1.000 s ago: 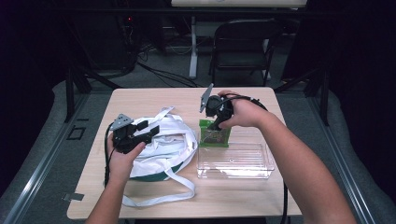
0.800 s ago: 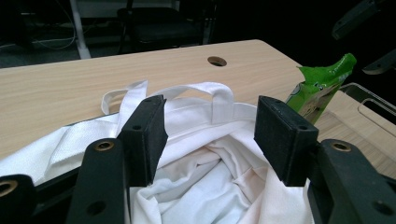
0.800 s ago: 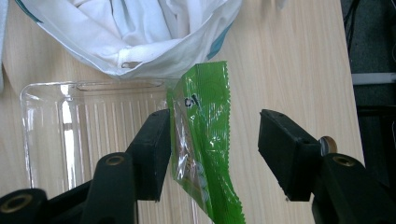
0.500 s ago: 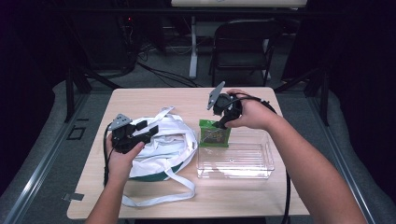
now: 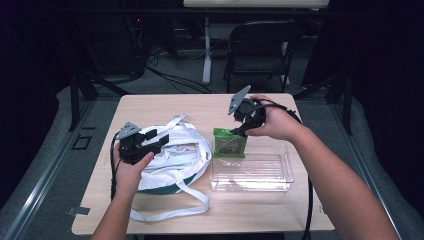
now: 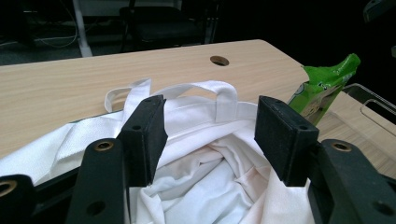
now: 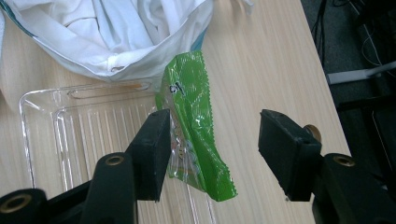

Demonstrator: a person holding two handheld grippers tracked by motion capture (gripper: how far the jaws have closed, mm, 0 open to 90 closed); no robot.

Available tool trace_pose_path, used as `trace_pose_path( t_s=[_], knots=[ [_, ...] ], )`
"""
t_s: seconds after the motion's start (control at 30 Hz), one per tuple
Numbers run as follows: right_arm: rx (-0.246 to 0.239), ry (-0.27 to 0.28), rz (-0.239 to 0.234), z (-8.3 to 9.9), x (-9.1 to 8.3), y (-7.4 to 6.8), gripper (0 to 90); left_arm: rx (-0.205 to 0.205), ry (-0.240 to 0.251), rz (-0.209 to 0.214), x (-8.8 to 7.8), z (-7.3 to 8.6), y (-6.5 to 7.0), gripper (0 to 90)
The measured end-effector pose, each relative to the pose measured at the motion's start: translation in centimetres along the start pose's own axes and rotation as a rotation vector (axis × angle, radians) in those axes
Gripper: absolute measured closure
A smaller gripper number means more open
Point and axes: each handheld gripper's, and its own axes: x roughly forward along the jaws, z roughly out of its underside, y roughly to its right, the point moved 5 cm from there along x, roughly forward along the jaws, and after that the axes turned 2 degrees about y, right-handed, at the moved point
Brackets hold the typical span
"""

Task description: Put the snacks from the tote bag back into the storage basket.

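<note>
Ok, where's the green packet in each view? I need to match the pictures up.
High view: the green packet stands mid-table at the left end of the clear tray, just right of the white bag.
Left gripper view: at the right edge, beyond the right jaw.
Right gripper view: centre, between the open jaws, by the tray.
Shared landmark: the white bag's rim beside it.
</note>
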Motion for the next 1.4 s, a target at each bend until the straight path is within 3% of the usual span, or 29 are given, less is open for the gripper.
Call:
trace_pose_path(
  t_s=[0.4, 0.43, 0.6, 0.8, 1.03, 1.17, 1.37, 1.4],
  knots=[
    [0.045, 0.050, 0.050, 0.9, -1.1, -0.4, 43.9, -0.004, 0.009, 0.001, 0.0, -0.2, -0.1, 43.1],
    [0.070, 0.069, 0.057, 1.2, -1.3, -0.3, 44.0, -0.003, 0.009, 0.002, 0.0, -0.2, -0.1, 43.1],
    [0.099, 0.081, 0.077, 2.0, -1.5, -0.2, 44.2, -0.002, -0.002, -0.003, -0.1, 0.0, -0.1, 43.1],
    [0.181, 0.135, 0.120, 3.1, -2.5, -0.6, 44.8, -0.005, 0.006, -0.006, -0.4, 0.0, -0.3, 43.1],
    [0.238, 0.171, 0.157, 5.1, -3.4, -2.1, 46.6, -0.009, 0.012, -0.008, -0.4, -0.1, -0.4, 43.1],
    [0.315, 0.225, 0.157, 6.5, -3.8, -3.1, 47.6, -0.011, 0.010, -0.010, -0.4, 0.0, -0.4, 43.1],
    [0.427, 0.300, 0.201, 9.1, -4.1, -5.1, 47.2, -0.011, 0.010, -0.013, -0.5, 0.0, -0.4, 43.1],
    [0.427, 0.300, 0.201, 9.1, -4.1, -5.1, 47.2, -0.011, 0.011, -0.013, -0.5, 0.0, -0.4, 43.1]
  ],
)
